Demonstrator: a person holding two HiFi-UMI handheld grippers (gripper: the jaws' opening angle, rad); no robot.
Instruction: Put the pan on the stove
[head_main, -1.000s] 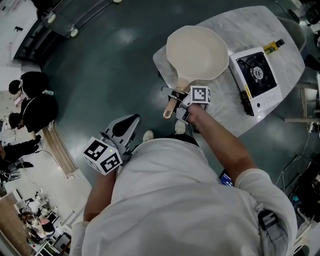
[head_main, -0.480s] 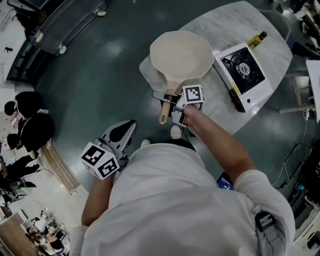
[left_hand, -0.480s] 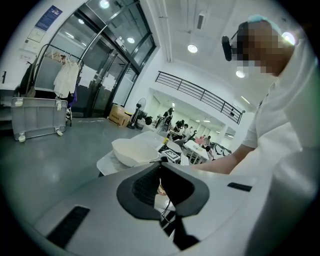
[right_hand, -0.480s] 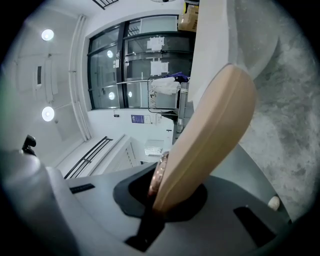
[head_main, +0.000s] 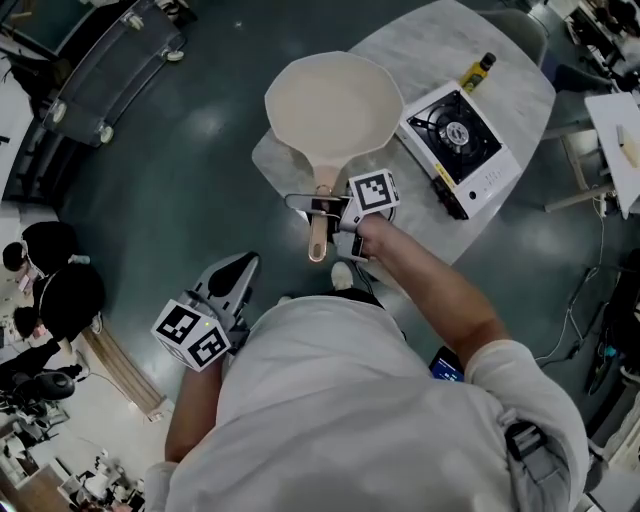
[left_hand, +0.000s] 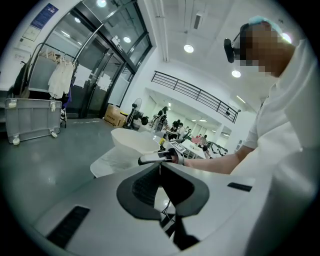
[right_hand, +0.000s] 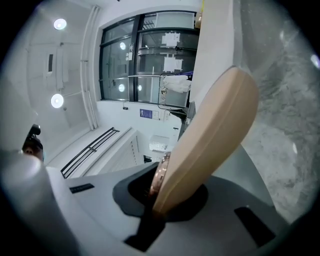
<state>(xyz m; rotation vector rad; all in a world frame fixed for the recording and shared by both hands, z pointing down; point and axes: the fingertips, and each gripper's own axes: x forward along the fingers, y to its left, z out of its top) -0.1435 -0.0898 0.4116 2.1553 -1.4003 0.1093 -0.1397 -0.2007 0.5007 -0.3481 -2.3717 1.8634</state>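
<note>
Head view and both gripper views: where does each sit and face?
Head view: on the head, steeply down at pan, stove, table; shows torso, arms, left gripper, right gripper.
Left gripper view: on shut left gripper, facing the pan; shows right forearm, torso.
Right gripper view: along its opening jaws, pan handle between them.
Shared: all show the pan.

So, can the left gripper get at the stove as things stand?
Probably not without stepping closer. The left gripper hangs over the floor, short of the table, and the stove sits toward the table's right side, beyond the pan.
</note>
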